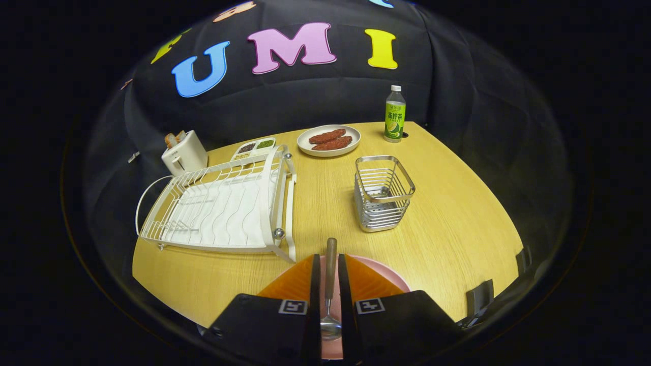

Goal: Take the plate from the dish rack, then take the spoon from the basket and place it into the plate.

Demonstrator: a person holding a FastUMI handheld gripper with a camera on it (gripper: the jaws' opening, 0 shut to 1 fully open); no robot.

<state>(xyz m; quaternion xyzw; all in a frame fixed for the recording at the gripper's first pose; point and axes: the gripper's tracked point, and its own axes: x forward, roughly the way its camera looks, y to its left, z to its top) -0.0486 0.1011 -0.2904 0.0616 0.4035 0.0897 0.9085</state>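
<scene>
The gripper (329, 284) is held low over the near table edge, pointed toward the back wall, with its fingers (315, 284) closed narrow on the spoon (330, 290). The spoon is clamped by its stem, wooden handle poking out ahead, shiny bowl back near the camera. A pink plate (386, 274) is seen right underneath. Beyond the fingers, a good stretch of bare wood-grain table (447, 229) is left open. The white wire rack (218, 206) is parked ahead to the left, the boxy metal basket (382, 193) ahead to the right. A toaster (183, 152), a food plate (328, 140) and a bottle (394, 114) are lined up near the far edge.
</scene>
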